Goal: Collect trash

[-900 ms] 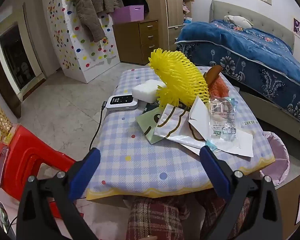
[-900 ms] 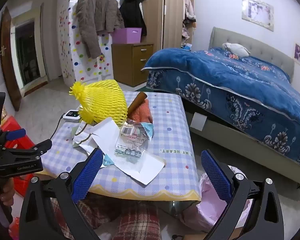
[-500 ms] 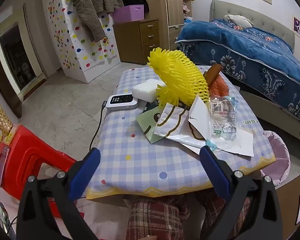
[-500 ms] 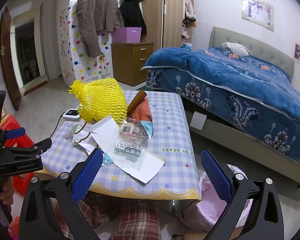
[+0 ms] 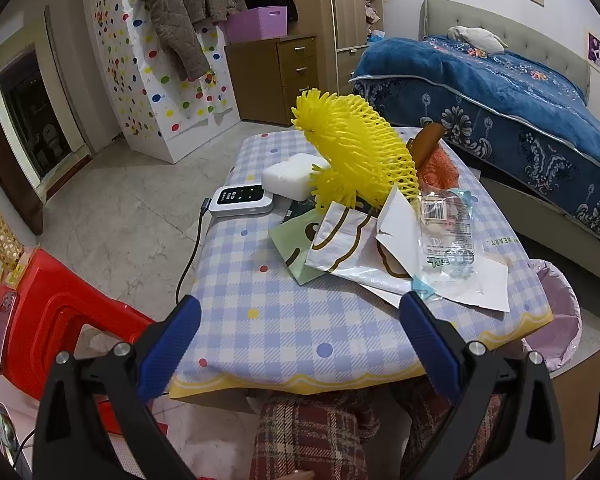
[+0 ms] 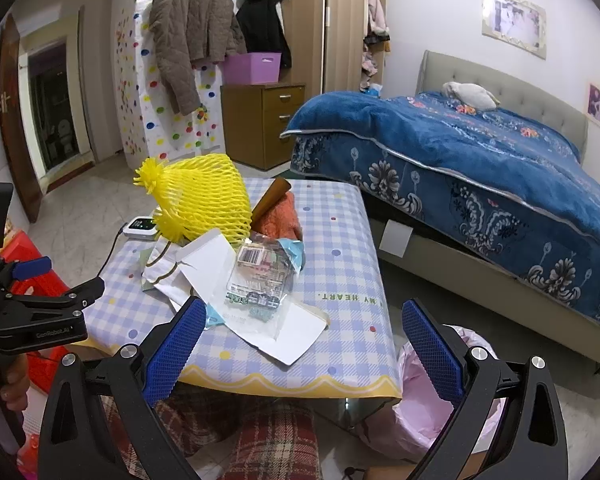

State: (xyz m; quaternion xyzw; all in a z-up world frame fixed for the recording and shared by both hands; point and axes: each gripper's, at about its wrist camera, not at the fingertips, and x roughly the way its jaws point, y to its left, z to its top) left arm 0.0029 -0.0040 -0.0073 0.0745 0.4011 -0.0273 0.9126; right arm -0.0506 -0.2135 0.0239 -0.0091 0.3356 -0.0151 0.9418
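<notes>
A pile of trash lies on the small checked table (image 5: pixel 284 320) (image 6: pixel 352 280): a yellow foam fruit net (image 5: pixel 356 156) (image 6: pixel 204 204), a clear plastic wrapper (image 5: pixel 448 236) (image 6: pixel 260 276), white paper (image 5: pixel 484 288) (image 6: pixel 288 332), printed bags (image 5: pixel 340 240) and an orange wrapper (image 5: pixel 438 166) (image 6: pixel 278 216). A bin with a pink liner (image 5: pixel 556 312) (image 6: pixel 432 408) stands at the table's right front corner. My left gripper (image 5: pixel 300 328) is open and empty before the table's near edge. My right gripper (image 6: pixel 300 328) is open and empty, near the wrapper.
A white device with a cable (image 5: pixel 242 200) and a white foam block (image 5: pixel 292 176) lie at the table's left. A red stool (image 5: pixel 56 328) stands left of the table. The bed (image 6: pixel 480 160) is on the right. My checked trousers (image 6: pixel 260 440) are below.
</notes>
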